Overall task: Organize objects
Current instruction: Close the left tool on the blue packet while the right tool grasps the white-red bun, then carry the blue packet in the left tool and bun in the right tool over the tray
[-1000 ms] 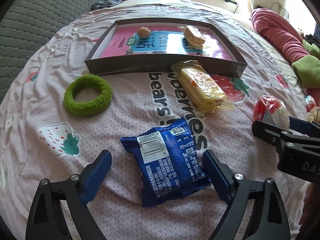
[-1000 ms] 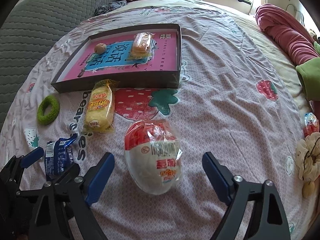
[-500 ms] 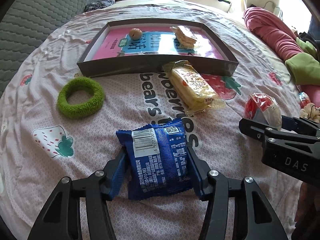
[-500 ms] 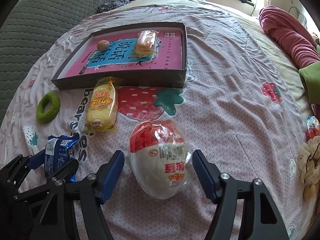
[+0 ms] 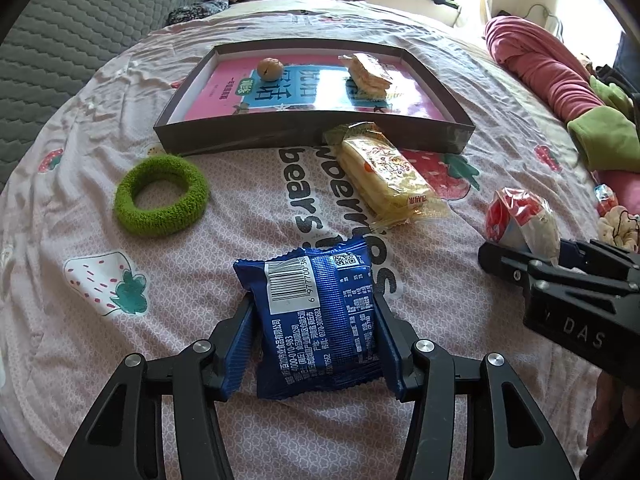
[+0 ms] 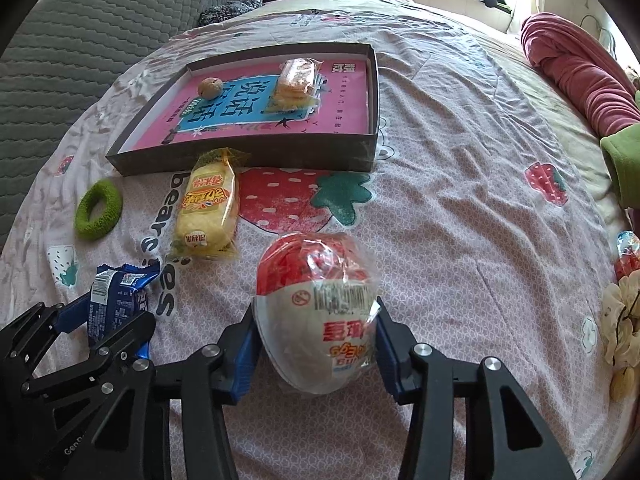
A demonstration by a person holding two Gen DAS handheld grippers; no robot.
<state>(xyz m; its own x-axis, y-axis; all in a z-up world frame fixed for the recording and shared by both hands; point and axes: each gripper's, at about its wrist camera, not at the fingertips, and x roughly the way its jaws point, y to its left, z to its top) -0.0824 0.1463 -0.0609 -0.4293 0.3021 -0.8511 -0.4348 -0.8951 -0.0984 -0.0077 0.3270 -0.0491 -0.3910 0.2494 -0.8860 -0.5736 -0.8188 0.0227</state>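
Note:
My left gripper (image 5: 314,344) is shut on a blue snack packet (image 5: 316,316) just above the bedsheet; the packet also shows in the right wrist view (image 6: 114,300). My right gripper (image 6: 316,348) is shut on a red-and-white wrapped bun (image 6: 318,312), also in the left wrist view (image 5: 520,220). A dark shallow box (image 5: 312,130) with a pink book inside holds a small brown ball (image 5: 270,69) and a wrapped cake (image 5: 370,76). A yellow wrapped cake (image 5: 384,174) lies before the box. A green ring (image 5: 160,196) lies to the left.
The objects lie on a pink strawberry-print bedsheet (image 6: 460,200). A grey quilted cushion (image 5: 80,20) is at far left. A red blanket (image 6: 580,80) and green cloth (image 5: 604,136) lie at right. A cream scrunchie (image 6: 620,320) and a small wrapped sweet (image 6: 628,252) sit at the right edge.
Both grippers went from wide open around their packets to shut on them. The left has closed on the blue packet, the right on the bun. The blue packet now looks slightly raised.

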